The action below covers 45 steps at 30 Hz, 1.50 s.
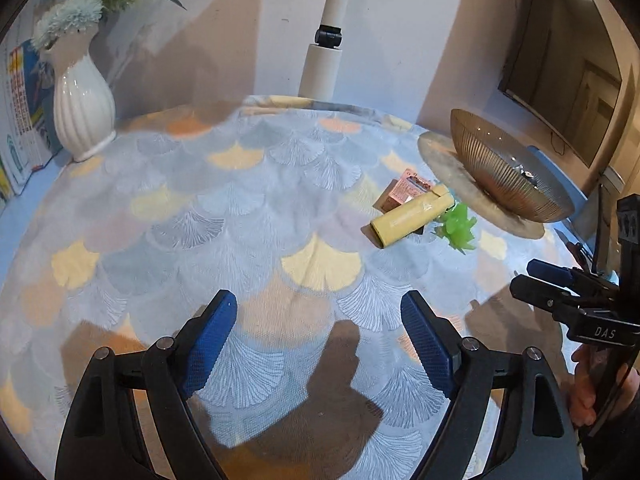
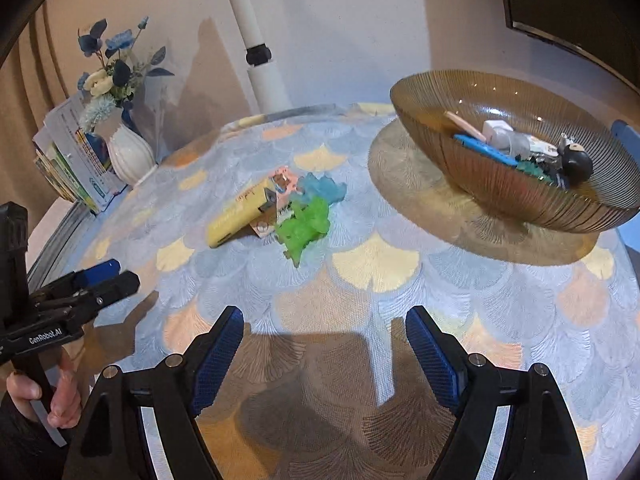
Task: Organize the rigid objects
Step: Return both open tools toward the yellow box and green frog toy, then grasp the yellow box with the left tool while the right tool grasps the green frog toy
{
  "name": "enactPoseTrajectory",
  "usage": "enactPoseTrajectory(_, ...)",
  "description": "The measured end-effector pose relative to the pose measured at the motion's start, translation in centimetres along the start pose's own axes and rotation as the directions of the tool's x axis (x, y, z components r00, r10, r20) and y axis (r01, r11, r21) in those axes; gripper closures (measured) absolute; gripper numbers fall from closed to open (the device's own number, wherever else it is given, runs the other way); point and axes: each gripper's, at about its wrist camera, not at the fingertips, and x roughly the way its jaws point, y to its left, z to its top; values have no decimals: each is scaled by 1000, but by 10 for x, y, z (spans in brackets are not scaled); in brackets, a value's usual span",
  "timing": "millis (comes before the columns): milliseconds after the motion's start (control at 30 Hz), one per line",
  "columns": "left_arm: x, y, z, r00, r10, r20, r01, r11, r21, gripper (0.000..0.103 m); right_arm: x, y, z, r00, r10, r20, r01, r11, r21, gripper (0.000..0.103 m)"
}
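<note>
Pale fan-patterned cloth covers the round table [image 2: 376,264], with a white wall behind it. Nearest, the left claw [image 1: 318,316] and the right claw [image 2: 324,330] are both seen spread wide with nothing between the blue pads, each angled down at the cloth; the stance is judged a ready one ahead of a pick, since no item lies within reach of the pads. In the right wrist view the left claw is held by a hand [image 2: 44,396] at the near left edge. Farther in, toward the middle of the table, a small heap of loose items is left unsorted: a yellow box [image 2: 242,212] lies on its side, propped across a pink card packet [image 2: 286,182], with a green toy [image 2: 306,224] touching its right end and a translucent blue toy [image 2: 322,190] just behind that. The toys look lumpy and glossy, the box smooth and straight-edged. To the right, a ribbed amber glass bowl [image 2: 504,196] stands on a round mat [image 2: 404,184] and already holds several small things, so it is judged the collecting place. At the far left a white vase [image 1: 82,108] of flowers is set beside stacked books.
</note>
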Motion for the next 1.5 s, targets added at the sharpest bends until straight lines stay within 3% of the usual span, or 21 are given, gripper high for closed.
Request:
enactPoseTrajectory(167,-3,-9,-4,999,17,28,-19,999,37,20,5,4,1,1000,-22,-22,21,999,-30,21)
enactPoseTrajectory(467,-1,-12,-2,1000,3,-30,-1,999,53,20,-4,-5,7,999,-29,-22,30,999,31,21)
enactPoseTrajectory(567,-11,-26,10,999,-5,-33,8,994,108,20,-20,1,20,1000,5,0,-5,999,40,21)
enactPoseTrajectory(700,-9,-53,31,999,-29,-21,33,972,233,20,-9,17,45,999,-49,-11,49,998,-51,22)
enactPoseTrajectory(733,0,-58,35,999,-31,-26,37,962,272,21,-3,17,49,999,-50,-17,49,997,-63,27)
enactPoseTrajectory(767,8,-60,37,998,-43,-40,53,955,293,33,5,16,51,999,-33,-27,31,997,-66,37)
enactPoseTrajectory(800,16,-61,39,996,-65,-61,81,947,312,46,13,14,54,999,0,-42,-3,998,-64,40)
enactPoseTrajectory(867,39,-59,43,988,-99,-119,133,937,323,46,26,12,56,998,35,-53,-38,997,-71,41)
enactPoseTrajectory(1033,67,-58,53,977,-155,-147,195,930,312,46,52,8,60,996,54,-77,-60,995,-79,41)
enactPoseTrajectory(1133,80,-67,55,977,-129,-168,183,915,360,46,63,6,62,995,46,-83,-53,995,-80,49)
enactPoseTrajectory(1233,90,-65,61,970,-154,-187,209,922,327,46,64,4,65,996,46,-77,-52,996,-79,53)
enactPoseTrajectory(1400,92,-68,59,970,-152,-188,209,919,334,80,62,11,61,998,35,-53,-41,993,-113,62)
enactPoseTrajectory(1500,86,-74,55,973,-148,-176,200,922,332,83,55,20,57,1000,16,-24,-20,988,-156,62)
